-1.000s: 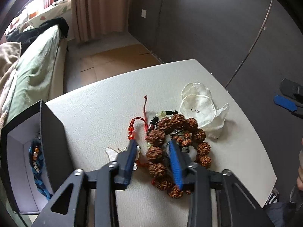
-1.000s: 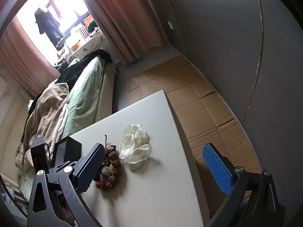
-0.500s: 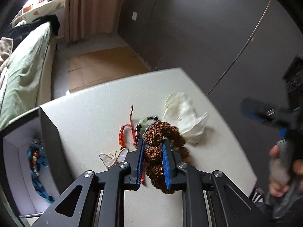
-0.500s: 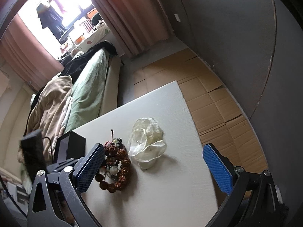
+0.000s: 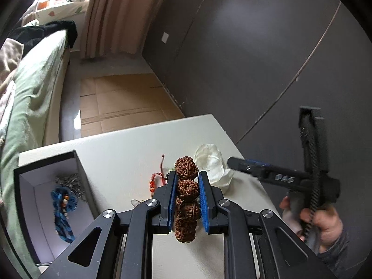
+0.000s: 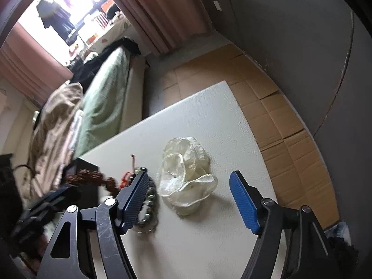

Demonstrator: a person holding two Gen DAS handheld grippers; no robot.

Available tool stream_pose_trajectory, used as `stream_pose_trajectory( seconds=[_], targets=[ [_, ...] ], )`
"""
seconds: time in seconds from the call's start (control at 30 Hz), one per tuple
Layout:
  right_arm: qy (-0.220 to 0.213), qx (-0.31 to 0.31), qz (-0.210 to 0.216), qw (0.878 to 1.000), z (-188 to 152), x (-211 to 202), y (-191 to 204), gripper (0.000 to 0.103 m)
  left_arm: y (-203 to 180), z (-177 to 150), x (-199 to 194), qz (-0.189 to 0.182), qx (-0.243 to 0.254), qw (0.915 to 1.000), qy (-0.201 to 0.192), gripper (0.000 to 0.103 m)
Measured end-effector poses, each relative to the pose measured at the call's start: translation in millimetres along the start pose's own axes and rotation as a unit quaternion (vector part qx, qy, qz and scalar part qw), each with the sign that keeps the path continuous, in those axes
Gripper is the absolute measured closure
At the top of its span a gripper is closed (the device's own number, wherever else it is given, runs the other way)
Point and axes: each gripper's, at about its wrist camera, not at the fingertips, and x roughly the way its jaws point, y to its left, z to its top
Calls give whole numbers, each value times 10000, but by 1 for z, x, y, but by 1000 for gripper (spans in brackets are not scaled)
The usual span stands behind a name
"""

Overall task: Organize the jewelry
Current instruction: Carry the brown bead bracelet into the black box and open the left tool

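Up off the worktop (image 5: 130,148) comes the rudraksha bead bracelet (image 5: 187,187), clenched in the left hand-held gripper (image 5: 187,181); right hand-held gripper (image 6: 189,195), closing, straddles the organza pouch (image 6: 186,181) without pressing it.

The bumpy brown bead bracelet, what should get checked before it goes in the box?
1. Left gripper pinching the bumpy brown bead bracelet: ok.
2. Bracelet off the table: ok.
3. Black box open: ok.
4. Room in the box beside the blue piece: ok.
5. Red cord not snagged on the bracelet: cannot tell.
6. Right gripper empty, jaws closing: ok.
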Motion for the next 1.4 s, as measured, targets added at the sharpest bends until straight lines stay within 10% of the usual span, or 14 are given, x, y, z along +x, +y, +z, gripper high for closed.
stream_pose_trajectory(
  seconds=[0.2, 0.37, 1.4],
  targets=[
    [157, -271, -329, 9990, 5, 24, 14, 36, 11, 4, -19, 47, -101, 9997, -216, 84],
    [321, -432, -468, 9975, 4, 33, 18, 96, 23, 7, -39, 68, -222, 9989, -401, 84],
    [-749, -761, 2109, 9717, -8, -25, 159, 99, 101, 10, -136, 555, -861, 9873, -1213, 84]
  ],
)
